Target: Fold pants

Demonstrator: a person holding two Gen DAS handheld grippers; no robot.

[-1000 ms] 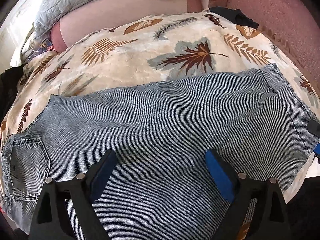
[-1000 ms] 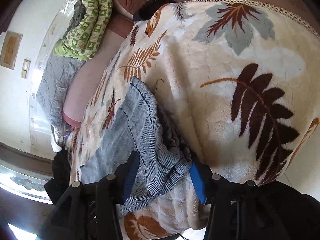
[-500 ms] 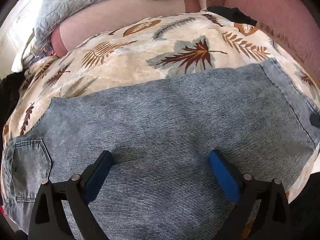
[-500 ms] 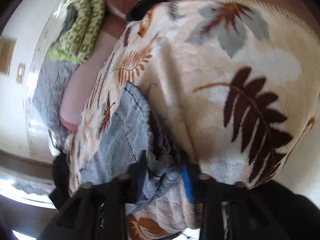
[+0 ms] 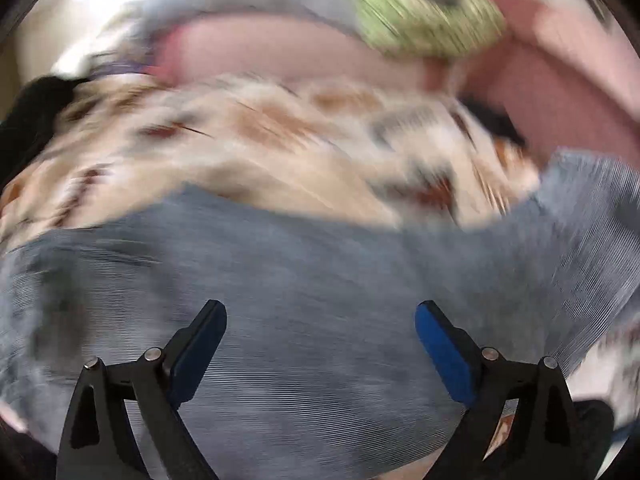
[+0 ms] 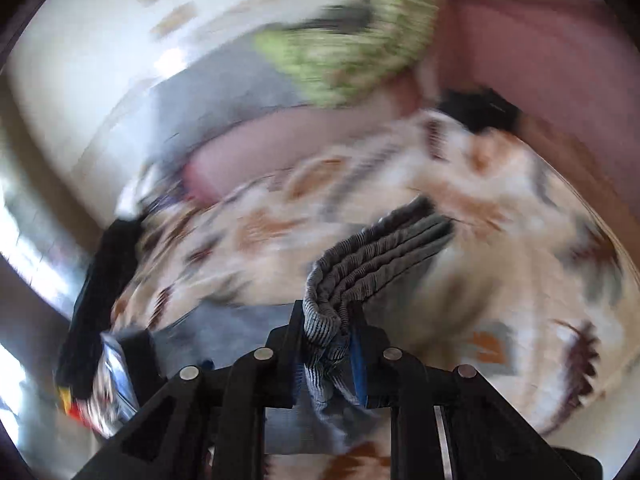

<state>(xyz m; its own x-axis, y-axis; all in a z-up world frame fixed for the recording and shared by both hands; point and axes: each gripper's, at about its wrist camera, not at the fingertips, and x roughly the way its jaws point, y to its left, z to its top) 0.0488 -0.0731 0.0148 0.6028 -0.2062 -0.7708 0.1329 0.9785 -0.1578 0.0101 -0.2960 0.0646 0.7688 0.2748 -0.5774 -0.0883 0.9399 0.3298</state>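
Observation:
The grey-blue denim pants [image 5: 304, 280] lie spread on a cream blanket with a leaf print [image 5: 248, 152]. My left gripper [image 5: 320, 320] is open, its jaws wide apart just above the middle of the pants. My right gripper [image 6: 326, 320] is shut on the stacked hem end of the pants [image 6: 372, 256] and holds it lifted above the blanket [image 6: 500, 248]. The lifted end also shows at the right edge of the left wrist view [image 5: 592, 208]. Both views are blurred by motion.
A pink sofa back [image 5: 560, 80] rises behind the blanket. A green patterned cushion [image 5: 428, 20] and a grey quilt [image 6: 224, 96] lie at the back. A black item [image 6: 476, 108] sits at the blanket's far corner. Dark clothing [image 6: 100, 280] hangs at the left.
My right gripper has closed on the hem end of the pants and lifted it, swinging towards the left. My left gripper stays open over the pants and has shifted a little.

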